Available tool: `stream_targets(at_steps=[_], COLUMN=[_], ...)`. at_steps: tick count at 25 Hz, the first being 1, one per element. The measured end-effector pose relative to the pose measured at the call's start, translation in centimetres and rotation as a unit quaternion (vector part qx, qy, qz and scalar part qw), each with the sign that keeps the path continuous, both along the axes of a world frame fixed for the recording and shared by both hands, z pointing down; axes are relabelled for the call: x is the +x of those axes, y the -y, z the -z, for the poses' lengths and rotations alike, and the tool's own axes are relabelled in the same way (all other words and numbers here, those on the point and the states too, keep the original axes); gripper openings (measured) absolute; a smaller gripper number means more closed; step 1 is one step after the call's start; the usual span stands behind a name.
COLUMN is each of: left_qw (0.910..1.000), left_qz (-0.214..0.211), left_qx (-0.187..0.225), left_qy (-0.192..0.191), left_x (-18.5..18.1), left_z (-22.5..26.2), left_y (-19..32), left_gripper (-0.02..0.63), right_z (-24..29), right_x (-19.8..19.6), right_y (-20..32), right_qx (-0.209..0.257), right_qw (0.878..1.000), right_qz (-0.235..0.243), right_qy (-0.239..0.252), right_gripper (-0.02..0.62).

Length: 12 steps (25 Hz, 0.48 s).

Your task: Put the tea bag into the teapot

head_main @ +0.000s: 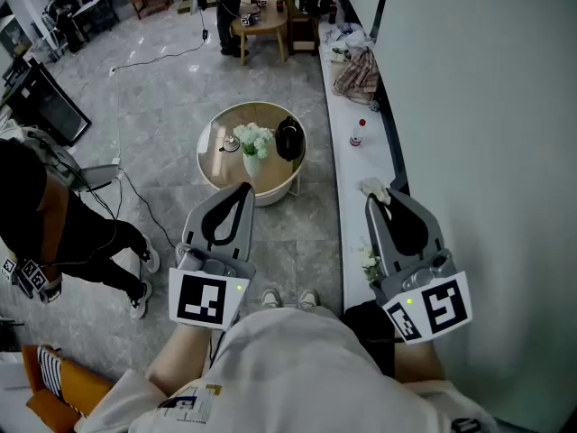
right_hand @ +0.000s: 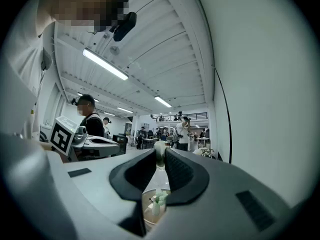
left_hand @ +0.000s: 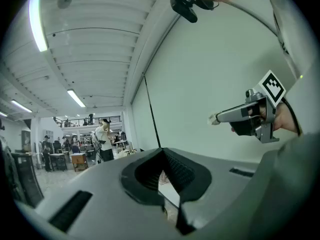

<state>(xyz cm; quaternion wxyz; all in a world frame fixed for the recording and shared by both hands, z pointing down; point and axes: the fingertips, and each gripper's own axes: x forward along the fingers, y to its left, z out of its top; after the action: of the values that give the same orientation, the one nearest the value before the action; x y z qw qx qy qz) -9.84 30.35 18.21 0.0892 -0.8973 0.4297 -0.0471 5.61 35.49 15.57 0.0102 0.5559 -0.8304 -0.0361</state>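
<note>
A black teapot (head_main: 288, 139) stands on a round wooden table (head_main: 216, 174) beside a white vase of flowers (head_main: 253, 142), on the floor well beyond both grippers. My right gripper (head_main: 379, 193) is held up near the white wall, shut on a small pale tea bag (head_main: 374, 187) pinched at its tips. In the right gripper view the tea bag (right_hand: 160, 153) sits between the pads, with the table (right_hand: 150, 219) far below. My left gripper (head_main: 244, 189) is raised on the left, shut with nothing in it. The left gripper view shows the right gripper (left_hand: 214, 118) with the tea bag.
A long white ledge (head_main: 347, 174) runs along the wall on the right, carrying a checked cloth (head_main: 358, 75) and a small bottle (head_main: 358, 133). A person in black (head_main: 54, 224) stands at the left. A wooden table (head_main: 261, 21) stands further back.
</note>
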Motion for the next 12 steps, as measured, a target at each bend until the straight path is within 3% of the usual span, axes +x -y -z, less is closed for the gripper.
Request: stream_targets(at_steps=[12], left_qw=[0.9999], left_qz=[0.008], left_qx=[-0.011], left_qy=[0.004], left_x=[1.9], left_z=[-0.5], left_y=[-0.4], left_gripper=[0.008], right_z=[0.2], right_x=[2.2], right_y=[0.0], right_qx=[0.006], right_qw=[1.000], right_qz=[0.008], right_qy=[-0.003], right_gripper=[0.054])
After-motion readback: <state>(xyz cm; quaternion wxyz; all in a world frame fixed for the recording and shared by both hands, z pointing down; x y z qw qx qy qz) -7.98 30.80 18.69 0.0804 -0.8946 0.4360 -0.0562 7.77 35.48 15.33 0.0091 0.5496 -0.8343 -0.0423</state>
